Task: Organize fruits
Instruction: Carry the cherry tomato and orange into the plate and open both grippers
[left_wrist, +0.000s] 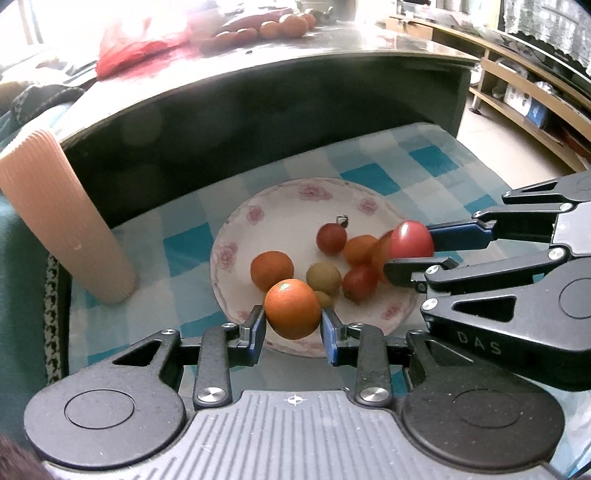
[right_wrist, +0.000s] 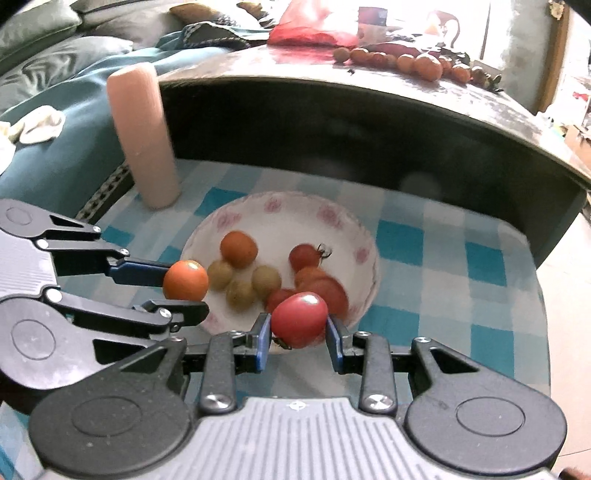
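A white floral plate (left_wrist: 295, 201) (right_wrist: 288, 206) sits on the blue checked cloth and holds several small oranges, cherry tomatoes and greenish round fruits. My left gripper (left_wrist: 293, 326) (right_wrist: 181, 293) is shut on a small orange (left_wrist: 292, 309) (right_wrist: 185, 280), held just above the plate's near-left rim. My right gripper (right_wrist: 299, 338) (left_wrist: 406, 251) is shut on a red cherry tomato (right_wrist: 300, 319) (left_wrist: 412, 239), held above the plate's right side.
A ribbed pink cylinder (left_wrist: 62, 214) (right_wrist: 142, 133) stands left of the plate. A dark table (left_wrist: 258, 92) (right_wrist: 369, 118) rises behind it, with several more fruits (left_wrist: 273, 27) (right_wrist: 406, 61) and a red bag (left_wrist: 140, 40) on top. Wooden shelving (left_wrist: 535, 96) stands at the right.
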